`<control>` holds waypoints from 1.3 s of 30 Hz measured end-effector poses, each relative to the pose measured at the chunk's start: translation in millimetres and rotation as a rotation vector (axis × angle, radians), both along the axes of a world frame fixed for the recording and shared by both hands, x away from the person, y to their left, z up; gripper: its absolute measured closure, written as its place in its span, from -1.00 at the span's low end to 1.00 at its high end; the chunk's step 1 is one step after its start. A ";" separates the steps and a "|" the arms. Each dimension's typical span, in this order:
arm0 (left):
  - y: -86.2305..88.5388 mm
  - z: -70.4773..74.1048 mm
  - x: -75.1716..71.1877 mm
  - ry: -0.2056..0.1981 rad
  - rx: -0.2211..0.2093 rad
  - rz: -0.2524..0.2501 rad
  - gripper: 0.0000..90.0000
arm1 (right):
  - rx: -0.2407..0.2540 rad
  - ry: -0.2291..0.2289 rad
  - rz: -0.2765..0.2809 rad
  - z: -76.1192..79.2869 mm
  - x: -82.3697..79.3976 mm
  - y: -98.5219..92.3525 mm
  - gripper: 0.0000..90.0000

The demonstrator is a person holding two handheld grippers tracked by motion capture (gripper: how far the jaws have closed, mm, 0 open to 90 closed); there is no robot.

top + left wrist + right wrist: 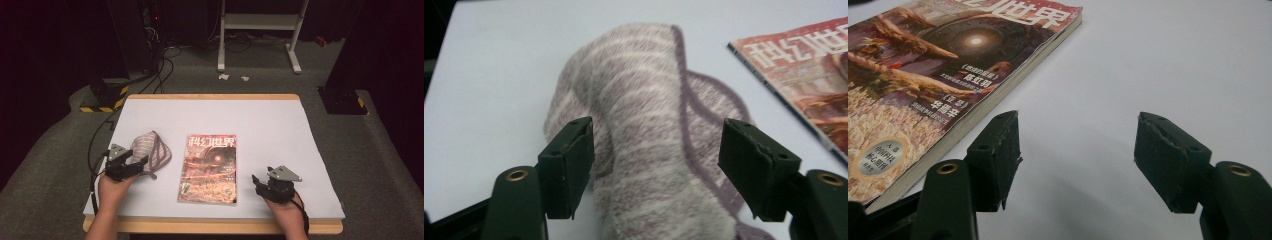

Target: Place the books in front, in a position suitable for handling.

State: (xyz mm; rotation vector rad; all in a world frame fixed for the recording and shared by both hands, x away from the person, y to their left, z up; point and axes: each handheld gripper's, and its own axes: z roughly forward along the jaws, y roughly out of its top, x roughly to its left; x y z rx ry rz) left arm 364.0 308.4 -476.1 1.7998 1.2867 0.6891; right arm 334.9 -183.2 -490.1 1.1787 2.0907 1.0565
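A striped grey-purple towel [152,150] lies bunched on the left of the white table top [270,130]. My left gripper [140,166] sits at its near edge. In the left gripper view the towel [644,125] runs between the spread jaws of my left gripper [656,150], and the pads do not press on it. A magazine [210,170] with a red-orange cover lies flat in the middle. My right gripper [262,182] rests to its right, near the front edge. In the right gripper view my right gripper [1078,145] stands open over bare table, the magazine [923,75] to its left.
The magazine's corner [809,70] lies right of the towel. The table's wooden front edge [215,226] runs just behind both hands. Beyond the far edge stand a white frame [260,30] and cables [160,65] on the floor.
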 end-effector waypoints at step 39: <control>-131.7 -33.8 -21.4 0.159 0.044 -0.347 -0.45 | 0.014 0.023 0.077 -5.0 -7.3 23.4 -0.25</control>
